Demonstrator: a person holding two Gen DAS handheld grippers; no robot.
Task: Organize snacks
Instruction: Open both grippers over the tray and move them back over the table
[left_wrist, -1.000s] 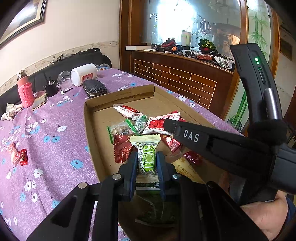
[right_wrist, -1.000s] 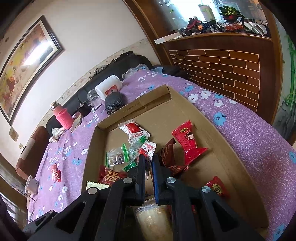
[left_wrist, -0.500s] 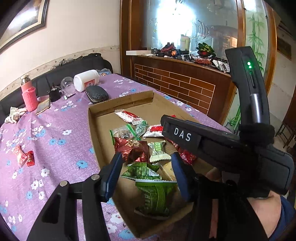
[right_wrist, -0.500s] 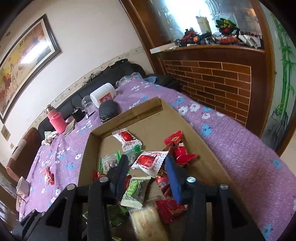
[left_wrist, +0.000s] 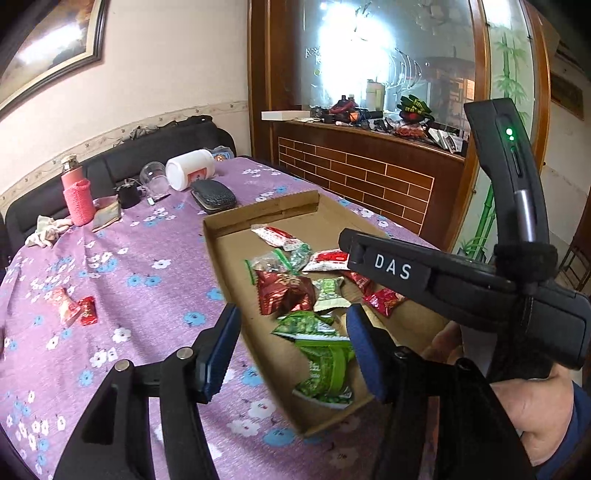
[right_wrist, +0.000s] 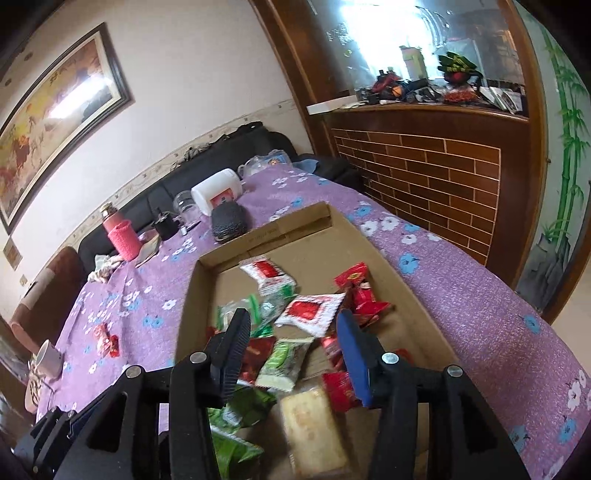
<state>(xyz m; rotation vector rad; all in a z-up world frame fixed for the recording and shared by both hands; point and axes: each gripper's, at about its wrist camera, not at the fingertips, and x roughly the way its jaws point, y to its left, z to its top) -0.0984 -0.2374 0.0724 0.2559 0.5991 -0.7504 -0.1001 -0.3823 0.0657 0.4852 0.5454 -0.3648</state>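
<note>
While both grippers hang above the box with nothing between their fingers, the scene reads as follows.

Table: a purple flowered cloth (left_wrist: 122, 266) covers it; everything else stands or lies on it.
Cardboard box: shallow and open-topped (left_wrist: 229, 266), set on the cloth toward the brick-faced counter side.
Snacks in the box: red, green and white packets heaped in the middle, among them a green packet (left_wrist: 325, 365) near the front wall, a dark red one (left_wrist: 282, 291), and a white-and-red one (right_wrist: 312, 310) lying on top of others.
Left gripper: (left_wrist: 291, 347) jaws apart and opening, empty, above the box's near left wall and the green packets.
Right gripper: (right_wrist: 291, 343) jaws apart, empty, over the heap; in the left wrist view its body crosses the right side, held by a hand (left_wrist: 532, 410).
Loose snacks: two red packets (left_wrist: 75, 308) lie on the cloth, well apart from the box.
</note>
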